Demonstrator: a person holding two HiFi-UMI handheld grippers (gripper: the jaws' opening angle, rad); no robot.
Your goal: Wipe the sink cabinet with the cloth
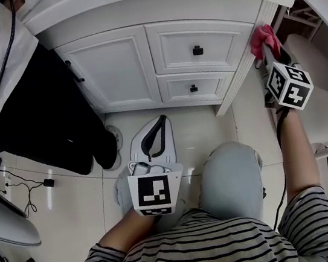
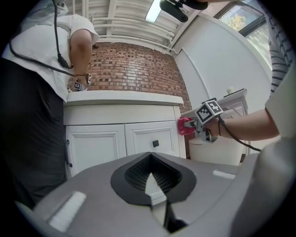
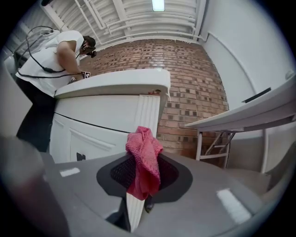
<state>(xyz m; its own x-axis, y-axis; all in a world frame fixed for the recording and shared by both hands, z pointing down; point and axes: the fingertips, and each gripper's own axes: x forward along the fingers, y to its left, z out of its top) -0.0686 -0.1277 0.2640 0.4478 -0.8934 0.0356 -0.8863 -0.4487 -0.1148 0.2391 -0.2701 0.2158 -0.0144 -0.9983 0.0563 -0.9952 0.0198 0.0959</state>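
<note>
The white sink cabinet (image 1: 159, 55) has a door at the left and two drawers with black knobs. My right gripper (image 1: 269, 50) is shut on a pink cloth (image 1: 262, 39), held against the cabinet's right front corner post (image 1: 245, 63). In the right gripper view the cloth (image 3: 144, 159) bunches up out of the closed jaws, just short of the fluted post (image 3: 147, 113). The left gripper (image 1: 153, 140) hangs low over the floor in front of the cabinet; its jaws stand together with nothing in them. From the left gripper view I see the cabinet (image 2: 125, 139) and the cloth (image 2: 185, 126).
A second person in a white top and dark trousers (image 1: 38, 109) stands at the cabinet's left, leaning on the countertop. A white toilet (image 1: 324, 97) sits close to the right. Cables (image 1: 19, 185) trail on the tiled floor at the left. My own knee (image 1: 232, 178) is below.
</note>
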